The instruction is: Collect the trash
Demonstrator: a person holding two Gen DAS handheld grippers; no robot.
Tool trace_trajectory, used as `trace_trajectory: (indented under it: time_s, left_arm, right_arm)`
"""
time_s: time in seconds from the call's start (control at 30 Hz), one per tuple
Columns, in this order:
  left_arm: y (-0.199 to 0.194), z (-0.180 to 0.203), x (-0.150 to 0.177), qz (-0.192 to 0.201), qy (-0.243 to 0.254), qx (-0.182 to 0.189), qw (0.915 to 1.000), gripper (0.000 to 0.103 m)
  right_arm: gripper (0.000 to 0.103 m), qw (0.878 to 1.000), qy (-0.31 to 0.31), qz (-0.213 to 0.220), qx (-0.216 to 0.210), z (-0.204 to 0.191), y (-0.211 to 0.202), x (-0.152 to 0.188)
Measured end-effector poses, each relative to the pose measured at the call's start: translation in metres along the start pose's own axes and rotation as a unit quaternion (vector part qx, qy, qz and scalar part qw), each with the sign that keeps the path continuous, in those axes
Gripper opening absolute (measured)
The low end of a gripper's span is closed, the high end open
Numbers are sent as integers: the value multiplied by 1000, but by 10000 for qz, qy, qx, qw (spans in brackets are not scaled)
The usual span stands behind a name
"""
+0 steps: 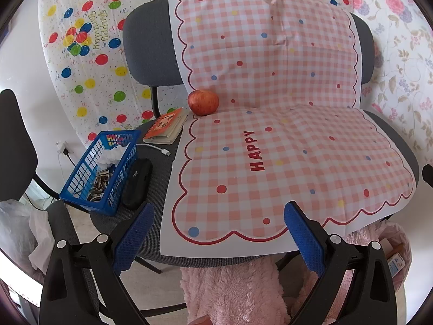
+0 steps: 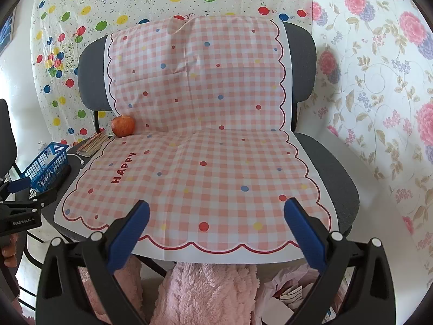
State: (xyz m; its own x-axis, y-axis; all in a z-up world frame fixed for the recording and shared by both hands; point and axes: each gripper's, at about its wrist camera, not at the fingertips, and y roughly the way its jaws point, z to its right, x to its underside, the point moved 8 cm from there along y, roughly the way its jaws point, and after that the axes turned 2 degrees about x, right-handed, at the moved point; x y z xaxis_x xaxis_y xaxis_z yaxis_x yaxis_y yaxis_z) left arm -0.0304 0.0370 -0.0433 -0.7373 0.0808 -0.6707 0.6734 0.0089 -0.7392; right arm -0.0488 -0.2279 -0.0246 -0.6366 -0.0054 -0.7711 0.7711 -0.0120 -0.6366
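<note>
Grey fabric office chair (image 2: 333, 178) at centre, draped from backrest to seat edge with a pink-and-white gingham sheet (image 2: 205, 140) dotted in red, blue and yellow, scalloped red border, "HAPPY" printed in red. Behind, hung against a white wall (image 1: 24, 62), a balloon-print birthday sheet (image 1: 89, 40); to the right, a floral sheet (image 2: 379, 86) with pink and purple blooms. At far left, the dark edge of a second chair (image 1: 13, 146). Low on the wall, a white plug (image 1: 64, 146) with trailing cable. Pale floor below, bright even daylight throughout.
</note>
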Motion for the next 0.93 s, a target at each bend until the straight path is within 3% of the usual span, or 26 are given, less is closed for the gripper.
trace_trajectory:
  time_s: [0.6,0.93]
  left_arm:
    - [5,-6,1,0,-44,-47,10000,96]
    - [46,-4,6,-371,-120,10,9992,96]
  right_arm:
    - [97,10000,44,-41,7,-1,5,2]
    - [97,9994,138,-250,174,25,52,3]
